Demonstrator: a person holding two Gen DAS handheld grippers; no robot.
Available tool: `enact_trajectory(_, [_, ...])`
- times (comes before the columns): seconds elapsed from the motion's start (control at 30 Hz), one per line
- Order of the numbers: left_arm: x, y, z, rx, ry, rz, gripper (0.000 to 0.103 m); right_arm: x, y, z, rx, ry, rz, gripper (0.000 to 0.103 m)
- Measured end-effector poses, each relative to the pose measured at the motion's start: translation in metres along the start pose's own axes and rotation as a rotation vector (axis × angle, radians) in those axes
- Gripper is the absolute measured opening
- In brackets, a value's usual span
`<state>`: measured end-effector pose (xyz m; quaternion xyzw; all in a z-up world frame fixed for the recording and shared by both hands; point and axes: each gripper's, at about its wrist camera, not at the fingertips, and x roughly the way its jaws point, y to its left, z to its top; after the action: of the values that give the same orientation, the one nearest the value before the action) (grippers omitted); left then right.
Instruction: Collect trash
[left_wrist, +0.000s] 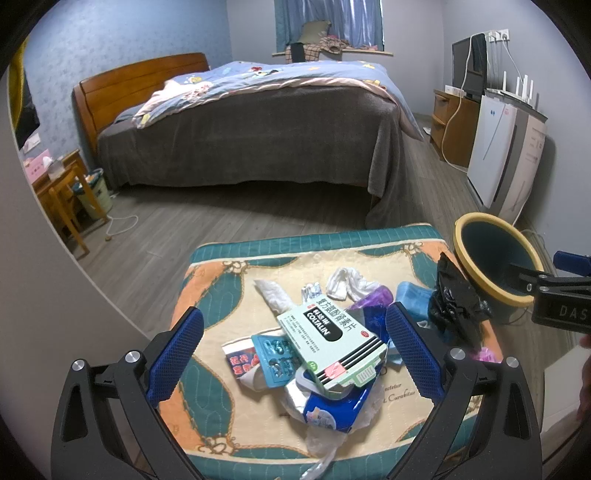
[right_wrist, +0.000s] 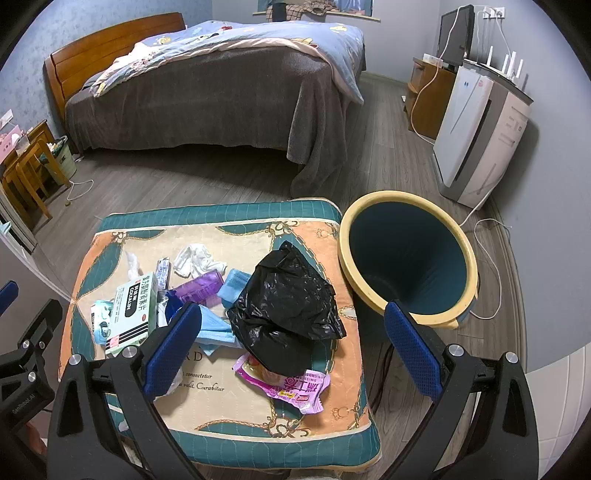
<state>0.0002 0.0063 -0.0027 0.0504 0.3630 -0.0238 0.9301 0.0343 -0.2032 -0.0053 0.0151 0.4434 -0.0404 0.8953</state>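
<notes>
Two blue-padded fingers frame each view, and both grippers stand spread wide with nothing between them.

From the left wrist camera, the left gripper (left_wrist: 294, 345) hovers over the patterned cushion (left_wrist: 221, 295), jaws far apart and touching nothing. Trash lies heaped directly between and just ahead of the pads: a green-and-white medicine box (left_wrist: 328, 343) sits at the centre of the gap, tilted on a blue-and-white wrapper (left_wrist: 328, 410) toward 6 o'clock, with a light-blue blister pack (left_wrist: 275, 354) beside it at 9 o'clock. A white crumpled tissue (left_wrist: 349, 282) lies further off at 12 o'clock. At 2 o'clock a black plastic bag (left_wrist: 456, 302) rests near the cushion's edge, and beyond it stands the yellow-rimmed bin (left_wrist: 495, 258). The right gripper's black body juts in from 3 o'clock.

From the right wrist camera, the right gripper (right_wrist: 291, 350) is angled downward over the cushion's near right part, jaws equally wide, holding nothing. The black plastic bag (right_wrist: 286, 306) lies between the pads, slightly ahead at 12 o'clock, overlapping a pink snack wrapper (right_wrist: 291, 387) nearer the camera. A blue face mask (right_wrist: 214, 328) touches the left pad's tip. The medicine box (right_wrist: 133, 314) lies at 9 o'clock. The bin (right_wrist: 406, 258) stands on the floor at 1 o'clock, just beside the cushion (right_wrist: 314, 229), mouth open.
</notes>
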Motion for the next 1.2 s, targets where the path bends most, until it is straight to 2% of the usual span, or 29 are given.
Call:
enact_trajectory(1.03, [0.0013, -0.0004, -0.0010, 0.001, 0.002, 0.000, 0.098, 0.0007, -0.0003, -0.0003, -0.006, 0.016, -0.012, 0.097])
enact_trajectory(1.13, [0.0016, 0.0021, -0.0016, -0.013, -0.004, -0.012, 0.098, 0.0008, -0.0006, -0.0010, -0.006, 0.017, -0.012, 0.097])
enact_trajectory(1.2, [0.0027, 0.0047, -0.0015, -0.033, 0.003, -0.045, 0.098, 0.0010, -0.0003, -0.0008, -0.008, 0.019, -0.012, 0.097])
